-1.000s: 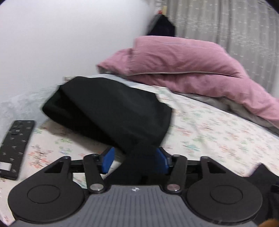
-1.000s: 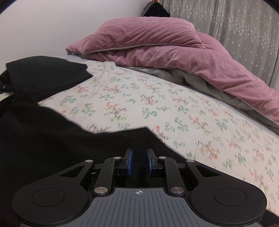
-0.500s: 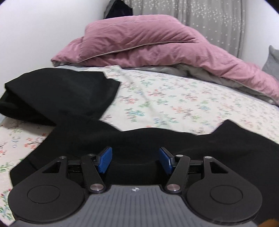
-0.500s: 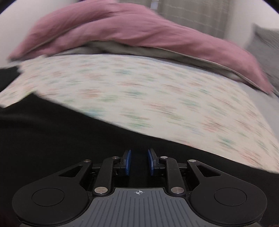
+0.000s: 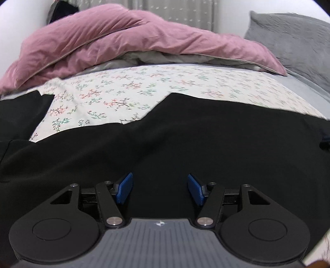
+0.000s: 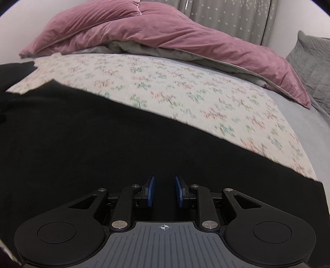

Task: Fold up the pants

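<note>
Left wrist view: left gripper (image 5: 158, 188) angled down over the black pants (image 5: 185, 140), blue pads (image 5: 123, 188) set wide apart, nothing pinched between them. Pants spread flat across the near part of the floral sheet (image 5: 123, 90), far edge stepped. More black cloth (image 5: 22, 115) at the left edge. Pink duvet (image 5: 123, 39) bunched along the far side of the bed; grey pillow (image 5: 295, 39) at far right.

Right wrist view: right gripper (image 6: 164, 191) low over the same pants (image 6: 82, 144), jaws narrowly parted and just opened further; dark fabric visible in the gap, pad contact not determinable. Pants edge running diagonally across the sheet (image 6: 185, 88). Duvet (image 6: 144, 31) and curtain (image 6: 231, 18) behind.
</note>
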